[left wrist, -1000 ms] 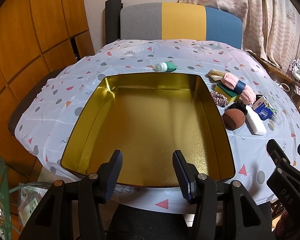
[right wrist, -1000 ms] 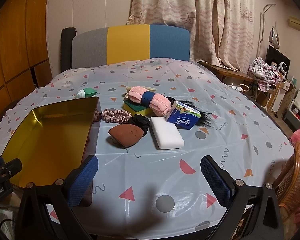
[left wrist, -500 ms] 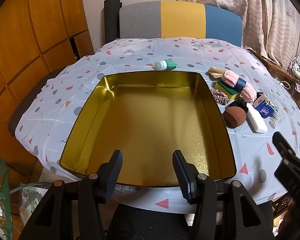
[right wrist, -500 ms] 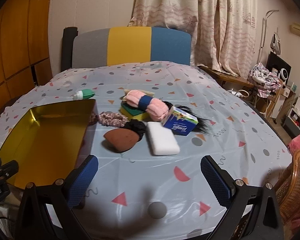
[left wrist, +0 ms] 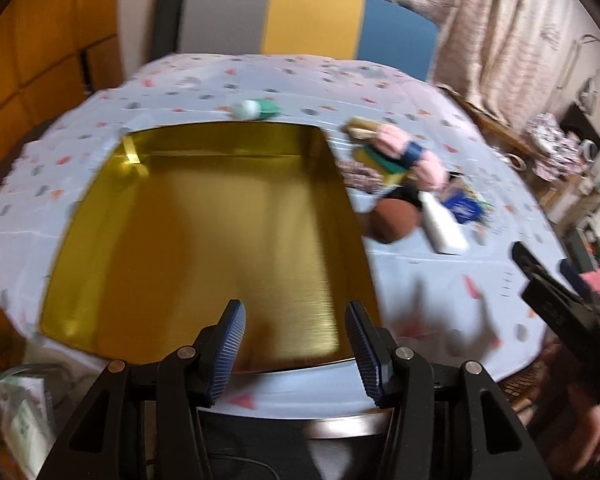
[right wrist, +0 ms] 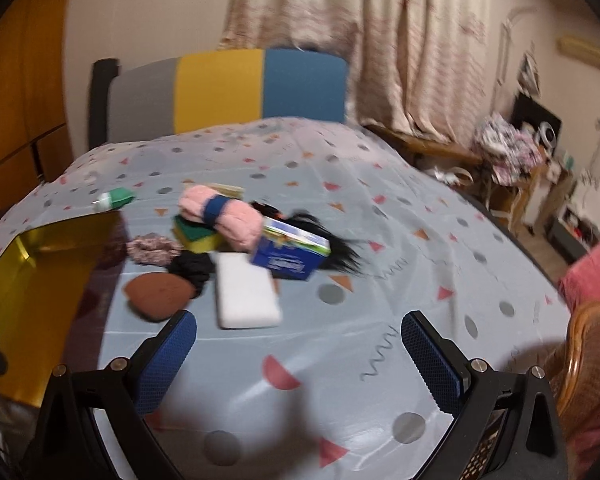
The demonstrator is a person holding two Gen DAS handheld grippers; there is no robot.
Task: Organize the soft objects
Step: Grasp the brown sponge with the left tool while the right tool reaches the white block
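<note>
Both tongs are spread apart and hold nothing: the left tongs hang over the near edge of the gold tin, the right tongs above bare tabletop on the near side of the pile of soft things.

Taking the gold tin as the landmark: it lies empty, and everything to be sorted sits just to its right. Nearest the tin's right wall is the brown sponge puff, with the black scrunchie touching it on the far side and the patterned scrunchie beyond that. The white sponge block lies right of the puff. Farther back a pink rolled towel rests on a yellow-green scouring sponge, and the blue tissue pack leans against the towel, over some black hair-like strands. A small green bottle lies past the tin's far right corner.

The step in hand looks like a first reach by the right tongs. The puff or the white block seems the best start: each lies free at the pile's near edge. Come down straight, pinch lightly across the narrow side so the foam does not squash, lift clear of the tin wall before crossing, and set it in a far corner to leave room. Both views are blurred, so settle before closing.
</note>
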